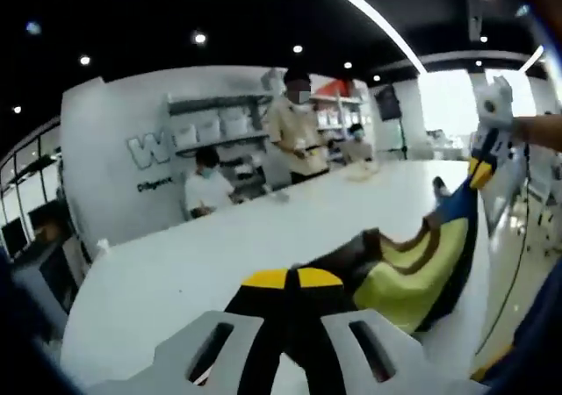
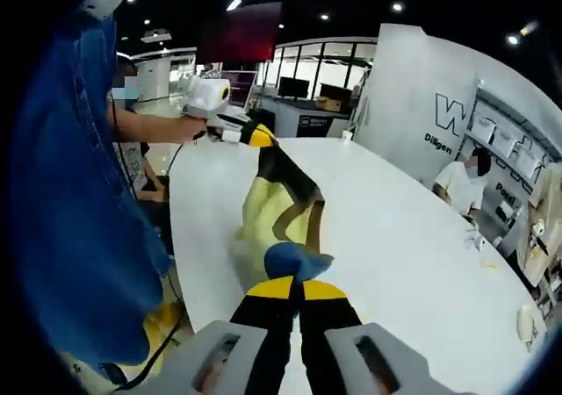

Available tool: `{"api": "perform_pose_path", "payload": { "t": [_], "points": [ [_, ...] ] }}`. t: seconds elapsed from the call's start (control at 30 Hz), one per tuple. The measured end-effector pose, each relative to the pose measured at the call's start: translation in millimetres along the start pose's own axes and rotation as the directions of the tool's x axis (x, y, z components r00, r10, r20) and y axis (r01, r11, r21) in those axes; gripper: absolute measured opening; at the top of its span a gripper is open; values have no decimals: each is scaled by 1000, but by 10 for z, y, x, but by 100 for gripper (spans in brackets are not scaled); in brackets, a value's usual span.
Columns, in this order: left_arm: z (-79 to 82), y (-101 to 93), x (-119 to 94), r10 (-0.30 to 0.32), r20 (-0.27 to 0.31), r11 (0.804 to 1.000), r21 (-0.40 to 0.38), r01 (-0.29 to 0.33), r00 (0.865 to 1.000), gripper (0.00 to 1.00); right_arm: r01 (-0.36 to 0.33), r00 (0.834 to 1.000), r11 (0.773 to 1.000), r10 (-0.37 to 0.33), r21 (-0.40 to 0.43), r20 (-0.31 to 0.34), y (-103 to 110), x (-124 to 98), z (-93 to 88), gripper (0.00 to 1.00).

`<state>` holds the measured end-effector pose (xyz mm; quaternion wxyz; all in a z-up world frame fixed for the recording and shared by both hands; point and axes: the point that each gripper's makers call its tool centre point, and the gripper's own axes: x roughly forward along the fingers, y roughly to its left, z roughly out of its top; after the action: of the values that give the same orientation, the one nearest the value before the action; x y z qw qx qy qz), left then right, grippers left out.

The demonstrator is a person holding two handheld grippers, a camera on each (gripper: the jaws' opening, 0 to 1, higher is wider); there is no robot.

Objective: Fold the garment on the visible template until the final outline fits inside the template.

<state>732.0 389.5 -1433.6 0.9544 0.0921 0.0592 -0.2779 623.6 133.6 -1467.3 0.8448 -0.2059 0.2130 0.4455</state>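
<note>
Right tongs (image 2: 293, 291), jaws closed, pinch the yellow garment (image 2: 274, 215) stretched above the white table (image 2: 395, 237).

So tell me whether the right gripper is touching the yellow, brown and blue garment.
Touching. In the left gripper view, the right gripper pinches the garment by its blue end, lifted above the white table. The right gripper view shows its jaws shut on blue cloth.

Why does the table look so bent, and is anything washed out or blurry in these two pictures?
Left gripper view: the fisheye lens curves the white table; the window area at upper right is blown out; the garment is soft and slightly smeared. Right gripper view: the table edge bows too; the blue sleeve close to the lens is blurred; ceiling lights glare as small spots.
</note>
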Motion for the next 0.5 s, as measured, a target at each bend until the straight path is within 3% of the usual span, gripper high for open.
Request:
{"api": "perform_pose_path", "payload": {
  "t": [0.1, 0.23, 0.27, 0.37, 0.4, 0.47, 0.5],
  "points": [
    [117, 109, -110, 29, 20, 1000, 1, -29, 999, 3, 7, 1000, 1000, -7, 8, 9, 5, 149, -11, 0],
    [189, 269, -207, 64, 28, 998, -3, -64, 998, 3, 129, 989, 991, -131, 27, 68, -243, 223, 152, 0],
    [260, 318, -250, 82, 33, 997, -2, -82, 996, 3, 173, 978, 984, -176, 32, 114, -359, 207, 314, 0],
    [342, 416, -333, 108, 47, 994, -8, -108, 993, 3, 229, 957, 973, -230, 27, 179, -501, 148, 571, 0],
    [395, 504, -396, 127, 57, 992, -18, -126, 990, 3, 281, 939, 960, -276, 8, 206, -610, 91, 736, 0],
    [427, 543, -429, 135, 65, 991, -29, -133, 989, 3, 312, 929, 950, -303, -9, 212, -676, 56, 805, 0],
    [551, 586, -536, 159, 86, 986, -54, -155, 984, 3, 370, 901, 929, -351, -29, 255, -836, -21, 1009, 0]
  ]
}}
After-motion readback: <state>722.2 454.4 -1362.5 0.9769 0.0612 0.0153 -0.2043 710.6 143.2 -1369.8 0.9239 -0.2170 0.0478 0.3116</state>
